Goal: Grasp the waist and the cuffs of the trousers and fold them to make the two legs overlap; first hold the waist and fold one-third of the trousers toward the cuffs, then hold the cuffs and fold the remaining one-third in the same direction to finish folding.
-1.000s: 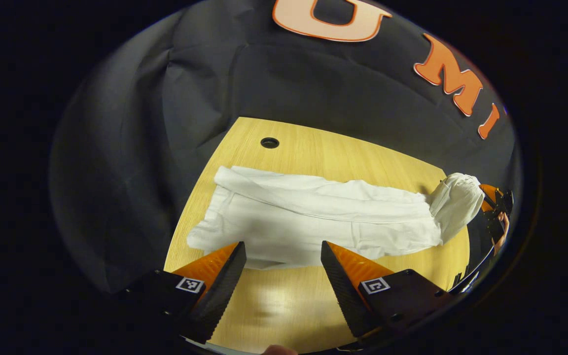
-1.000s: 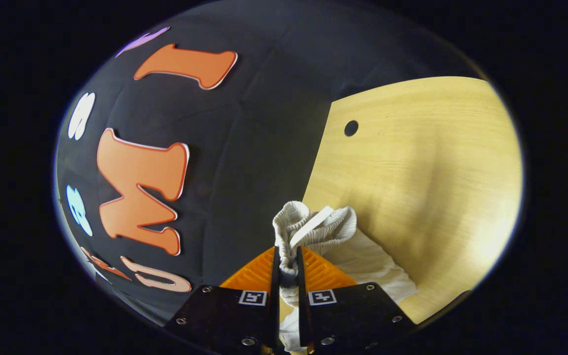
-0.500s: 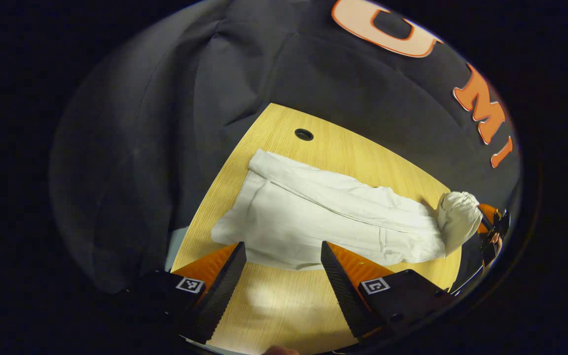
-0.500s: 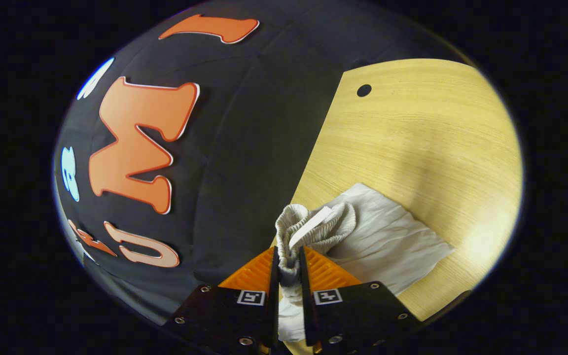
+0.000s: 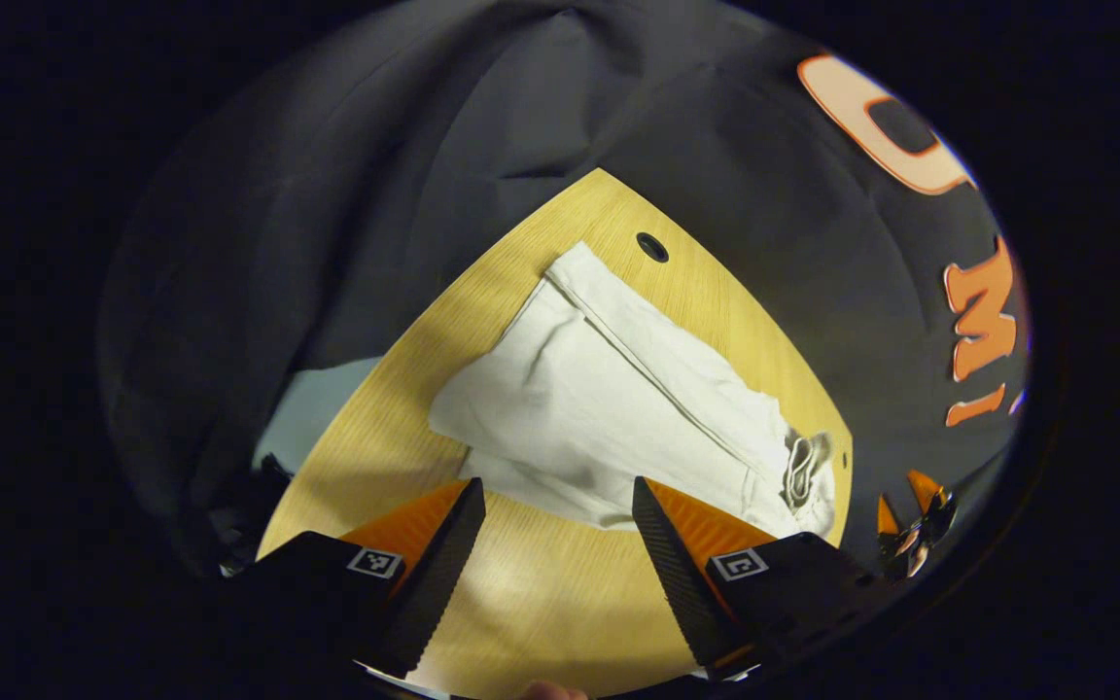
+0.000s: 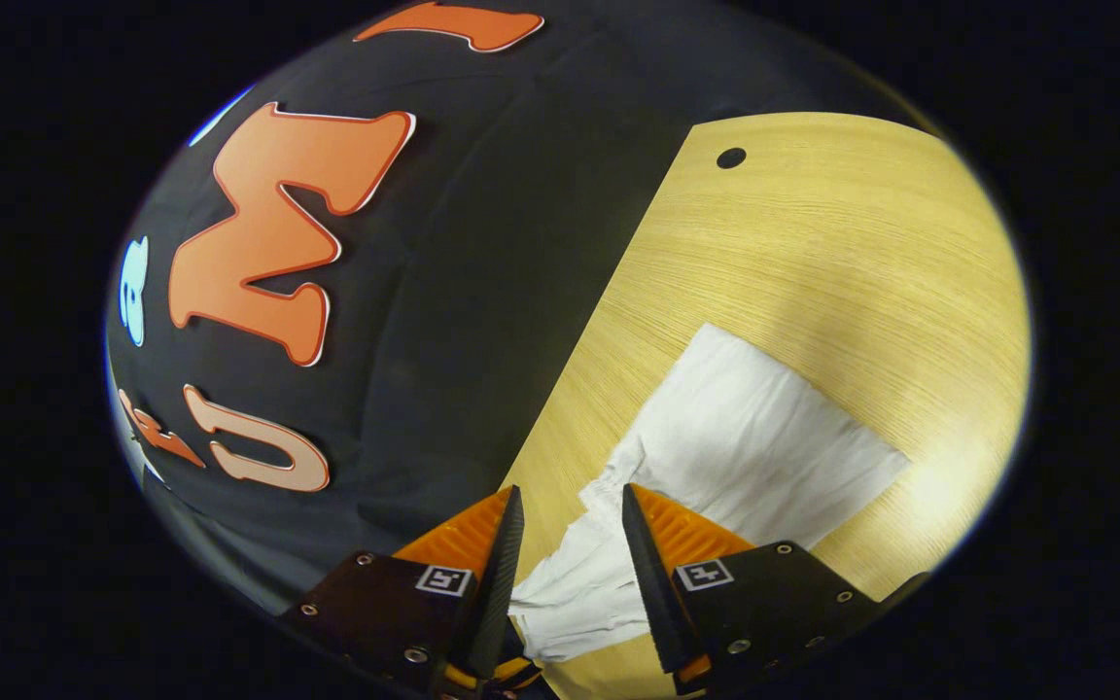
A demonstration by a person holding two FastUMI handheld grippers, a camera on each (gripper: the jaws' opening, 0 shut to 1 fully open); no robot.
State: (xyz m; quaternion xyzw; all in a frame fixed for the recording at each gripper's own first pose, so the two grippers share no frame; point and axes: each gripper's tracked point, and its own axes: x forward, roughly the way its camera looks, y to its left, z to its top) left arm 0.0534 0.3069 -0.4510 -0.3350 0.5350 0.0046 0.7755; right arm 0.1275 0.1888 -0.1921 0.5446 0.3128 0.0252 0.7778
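White trousers lie lengthwise on the wooden table, legs one on the other. Their cuffs reach the far end by a round hole; the gathered waist with its drawstring rests at the right end. My left gripper hovers open over the trousers' near edge, holding nothing. In the right gripper view the trousers lie flat, and the elastic waist sits on the table just ahead of my right gripper, which is open and empty. That right gripper shows far right in the left gripper view.
The table has a round cable hole near its far corner and another hole in the right gripper view. Black cloth walls stand close behind the table edges. Bare wood lies between my left gripper and the trousers.
My right gripper has opened and let go of the waist, which now lies on the table. The left gripper's view has swung, so the trousers run diagonally away.
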